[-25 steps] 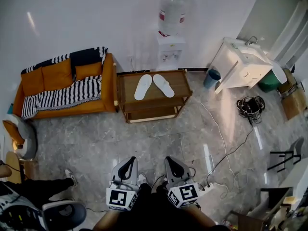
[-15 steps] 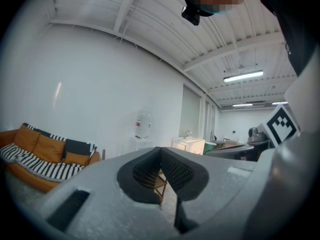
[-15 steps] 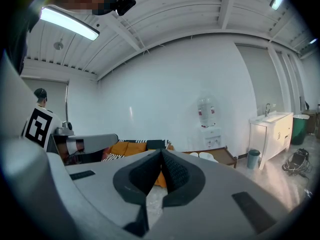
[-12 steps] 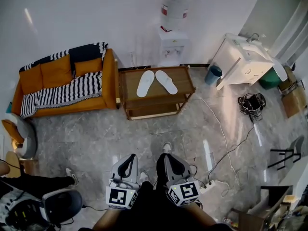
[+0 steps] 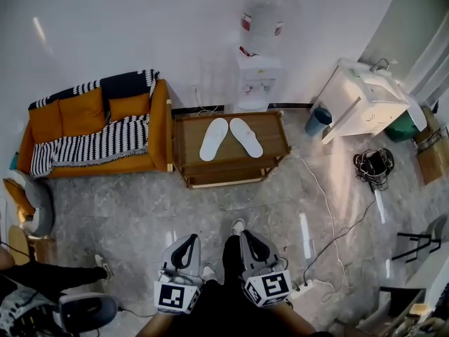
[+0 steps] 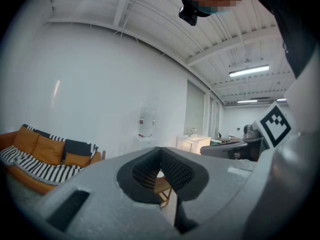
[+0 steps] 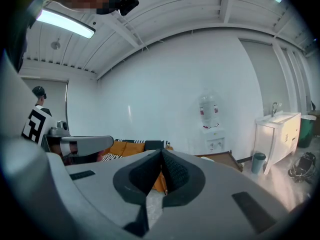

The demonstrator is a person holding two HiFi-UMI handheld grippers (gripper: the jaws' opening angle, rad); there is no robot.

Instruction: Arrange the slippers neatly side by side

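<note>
Head view: slippers [image 5: 214,139] are seen splayed on the wooden table [image 5: 275,130], well apart from left gripper [image 5: 188,240] and right gripper [image 5: 251,236]. Both sets of jaws are shut, nothing held. Slippers are mostly blocked by the jaws in the gripper views.

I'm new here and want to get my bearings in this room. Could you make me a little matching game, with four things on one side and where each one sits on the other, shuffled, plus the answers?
Things:
1. white slippers
2. orange sofa
3. water dispenser
4. coiled black cables

Places, as the head view shows them:
A. on the floor at the right, near the white cabinet
B. against the wall, behind the wooden table
C. on top of the wooden table
D. just left of the wooden table

Pairs: 1-C, 2-D, 3-B, 4-A.
</note>
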